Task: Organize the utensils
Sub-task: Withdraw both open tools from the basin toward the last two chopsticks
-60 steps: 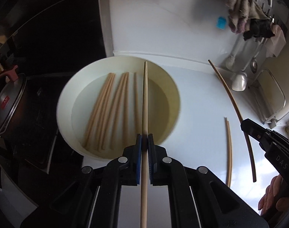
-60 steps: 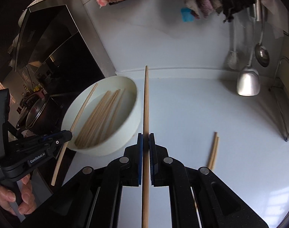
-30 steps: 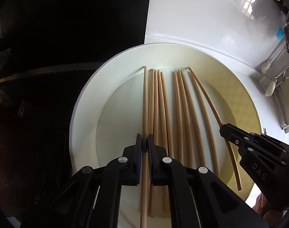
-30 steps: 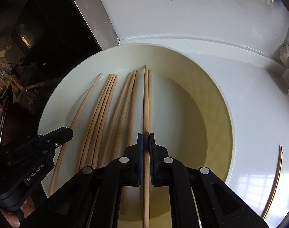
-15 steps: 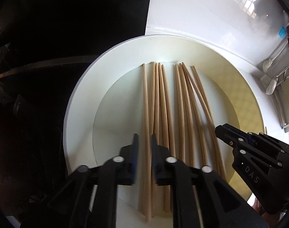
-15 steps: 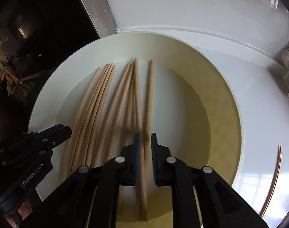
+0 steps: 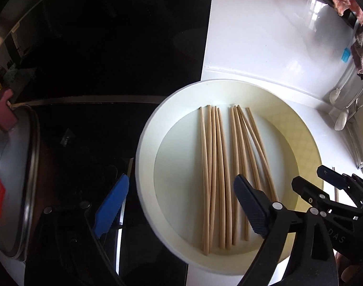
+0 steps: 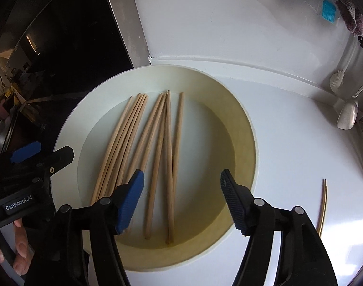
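Note:
A white round bowl (image 7: 145,166) (image 8: 69,128) holds several pale wooden chopsticks (image 7: 217,166) (image 8: 157,143) lying side by side. My left gripper (image 7: 181,206) hangs over the bowl's left rim with its jaws opening wide, and nothing is gripped between them. Over the bowl's near side my right gripper (image 8: 182,200) has its jaws opening too, with the chopsticks lying loose below. Each gripper shows in the other's view, the right gripper (image 7: 311,178) at the bowl's right edge and the left gripper (image 8: 48,153) at its left edge. Two more chopsticks (image 8: 323,205) lie on the white counter to the right.
A black cooktop (image 7: 86,71) lies left of the bowl, with a lidded metal pot (image 7: 9,178) on it. Ladles and spoons (image 8: 347,114) hang at the right by the white wall, under some cloths (image 7: 360,47). A person's fingers (image 8: 19,255) hold the left gripper's handle.
Each gripper was shut on one chopstick over the bowl. Both have let go, so those chopsticks now lie with the others. Both grippers have pulled up and back, jaws spread.

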Motion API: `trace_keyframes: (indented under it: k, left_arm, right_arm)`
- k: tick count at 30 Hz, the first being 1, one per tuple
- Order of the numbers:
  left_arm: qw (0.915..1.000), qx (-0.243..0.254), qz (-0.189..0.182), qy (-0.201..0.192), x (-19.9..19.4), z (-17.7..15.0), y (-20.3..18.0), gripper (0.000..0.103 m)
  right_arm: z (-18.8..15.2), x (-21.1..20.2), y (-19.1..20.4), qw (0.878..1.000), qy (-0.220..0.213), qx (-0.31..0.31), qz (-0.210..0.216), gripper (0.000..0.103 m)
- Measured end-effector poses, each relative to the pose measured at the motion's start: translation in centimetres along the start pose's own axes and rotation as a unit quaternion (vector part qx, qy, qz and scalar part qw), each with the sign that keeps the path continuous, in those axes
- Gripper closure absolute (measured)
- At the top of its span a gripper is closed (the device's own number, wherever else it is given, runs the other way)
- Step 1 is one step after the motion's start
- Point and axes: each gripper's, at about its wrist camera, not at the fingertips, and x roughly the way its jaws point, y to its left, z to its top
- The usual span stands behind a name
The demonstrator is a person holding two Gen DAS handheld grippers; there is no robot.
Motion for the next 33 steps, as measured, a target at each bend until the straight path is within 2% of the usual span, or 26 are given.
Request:
trace_keyframes:
  k: [9, 16, 22, 26, 33]
  left_arm:
    - [0.9998, 0.014, -0.008, -0.008, -2.4, -1.5, -0.6, 0.011]
    - [0.9994, 0.026, -0.022, -0.009, -3.4, -2.5, -3.6, 0.011]
    - [0.9984, 0.039, -0.041, -0.009, -4.7, -4.0, -8.0, 0.011]
    - [0.9978, 0.042, -0.046, -0.022, -5.5, -5.8, -11.4, 0.009]
    - [0.9979, 0.038, -0.051, -0.011, -6.1, -9.3, -18.0, 0.009]
  right_arm:
    - [-2.8, -4.0, -0.8, 0.999, -0.016, 0.015, -0.031, 0.032]
    - [-4.6, -5.5, -3.5, 0.998, -0.019, 0.041, -0.049, 0.032]
    - [-7.4, -7.7, -8.2, 0.995, -0.029, 0.077, -0.062, 0.032]
    - [-10.1, -9.2, -12.5, 0.992, -0.033, 0.094, -0.073, 0.032]
    - [-15.2, -10.7, -20.6, 0.989, -0.026, 0.124, -0.082, 0.032]
